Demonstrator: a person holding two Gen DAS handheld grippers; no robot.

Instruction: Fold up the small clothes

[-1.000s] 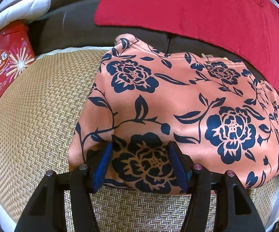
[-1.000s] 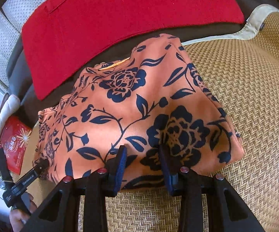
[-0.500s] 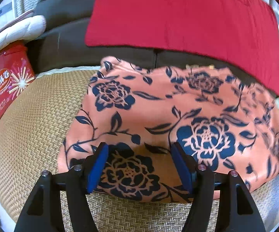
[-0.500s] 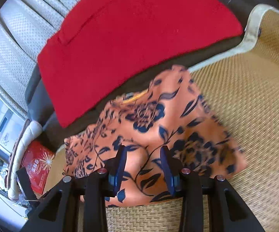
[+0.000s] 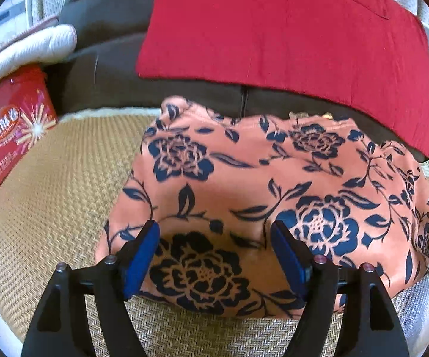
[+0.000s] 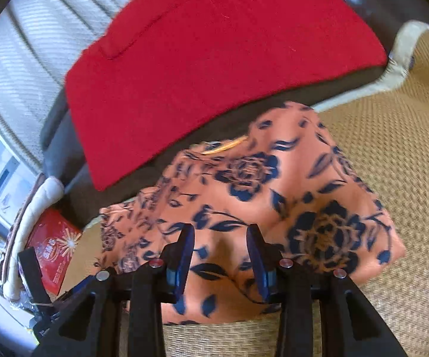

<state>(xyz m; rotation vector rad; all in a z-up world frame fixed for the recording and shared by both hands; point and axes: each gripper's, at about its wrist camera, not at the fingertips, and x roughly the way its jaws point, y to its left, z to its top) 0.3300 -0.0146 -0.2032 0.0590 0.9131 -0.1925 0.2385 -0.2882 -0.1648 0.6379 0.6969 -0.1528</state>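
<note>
Woven mat (image 5: 59, 184), floral garment (image 5: 244, 178), both claws gaping, hovering low

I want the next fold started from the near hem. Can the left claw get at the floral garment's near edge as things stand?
Probably yes. The left claw is open, its fingers straddling the floral garment just above the near hem, and nothing lies on the fabric between them.

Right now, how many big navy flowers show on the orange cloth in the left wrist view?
4 clear ones on the orange cloth: near edge, far left, far middle, right of centre. A partial one at the right edge; folds may hide more.
</note>
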